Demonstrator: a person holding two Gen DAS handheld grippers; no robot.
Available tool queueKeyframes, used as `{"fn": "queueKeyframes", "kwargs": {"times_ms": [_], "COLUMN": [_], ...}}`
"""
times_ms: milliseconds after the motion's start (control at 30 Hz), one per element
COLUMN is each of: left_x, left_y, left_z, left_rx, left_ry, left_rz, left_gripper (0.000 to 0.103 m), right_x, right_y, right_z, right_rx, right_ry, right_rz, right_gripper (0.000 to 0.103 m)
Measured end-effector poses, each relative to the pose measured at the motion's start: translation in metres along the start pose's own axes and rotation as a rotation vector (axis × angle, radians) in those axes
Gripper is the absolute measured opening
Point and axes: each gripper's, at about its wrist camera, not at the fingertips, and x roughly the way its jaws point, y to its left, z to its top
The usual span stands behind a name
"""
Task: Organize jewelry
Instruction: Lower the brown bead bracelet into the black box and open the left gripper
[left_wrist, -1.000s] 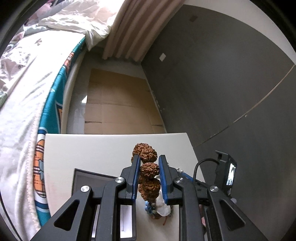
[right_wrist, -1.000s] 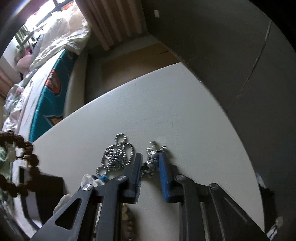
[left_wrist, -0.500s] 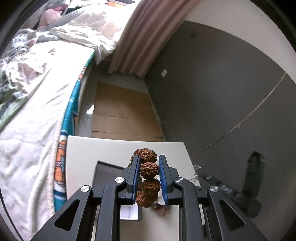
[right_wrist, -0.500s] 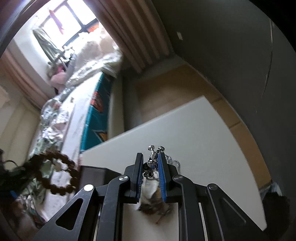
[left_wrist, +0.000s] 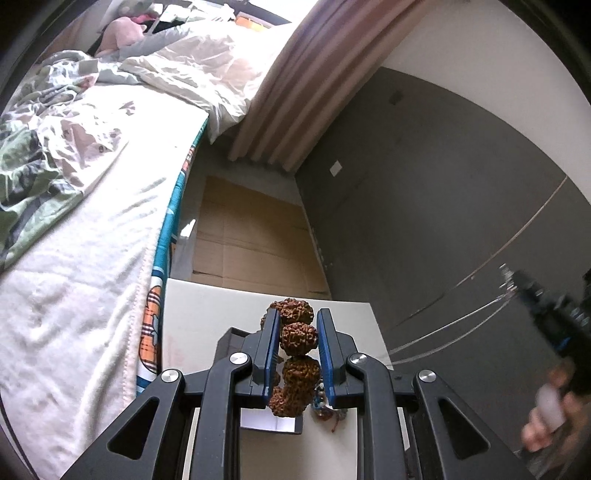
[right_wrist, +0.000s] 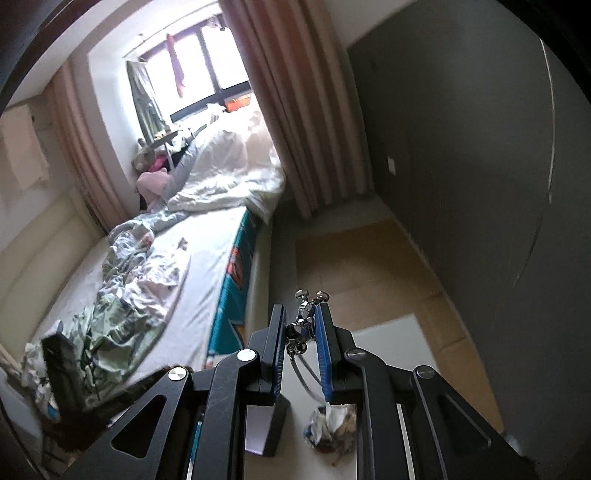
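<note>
My left gripper (left_wrist: 295, 332) is shut on a bracelet of large knobbly brown seed beads (left_wrist: 299, 338), held high above the white table (left_wrist: 207, 310). My right gripper (right_wrist: 301, 321) is shut on the clasp end of a silver chain necklace (right_wrist: 303, 325), whose chain hangs down below the fingers. A black jewelry box with a white inside (left_wrist: 269, 422) sits on the table under both grippers; it also shows in the right wrist view (right_wrist: 266, 424). The right gripper appears blurred at the right edge of the left wrist view (left_wrist: 546, 314), with the chain trailing from it.
A small heap of other jewelry (right_wrist: 332, 424) lies on the table right of the box. A bed with rumpled covers (left_wrist: 74, 184) runs along the left. Flattened cardboard (left_wrist: 251, 243) covers the floor beyond the table, beside a dark grey wall (left_wrist: 443, 184).
Both grippers have risen well above the table, each carrying its piece. The silver chain has been lifted off the table and now hangs from the right gripper.
</note>
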Motion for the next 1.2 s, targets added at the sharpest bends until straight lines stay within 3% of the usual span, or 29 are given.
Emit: {"fn": "queueKeyframes", "kwargs": {"times_ms": [400,667,933,1200], "left_x": [-0.014,-0.016,-0.011,-0.003], "left_y": [0.014,0.014,0.018,0.028], "left_z": [0.003,0.003,0.005,0.003], "left_rx": [-0.032,-0.037,-0.046,-0.054], "left_ry": [-0.017,-0.015,-0.003,0.02], "left_rz": [-0.01,-0.014,-0.008,0.031], "left_gripper": [0.021,0.021,0.021,0.021], "right_x": [-0.054,-0.048,0.003,0.082], "right_y": [0.067,0.094,0.094,0.073], "right_z": [0.043,0.046,0.013,-0.054], "right_rx": [-0.109,-0.141,-0.14,-0.094], "right_ry": [-0.117,-0.117,-0.017,0.167], "right_rz": [0.022,0.059,0.099,0.165], "right_gripper": [0.017,0.017,0.017,0.017]}}
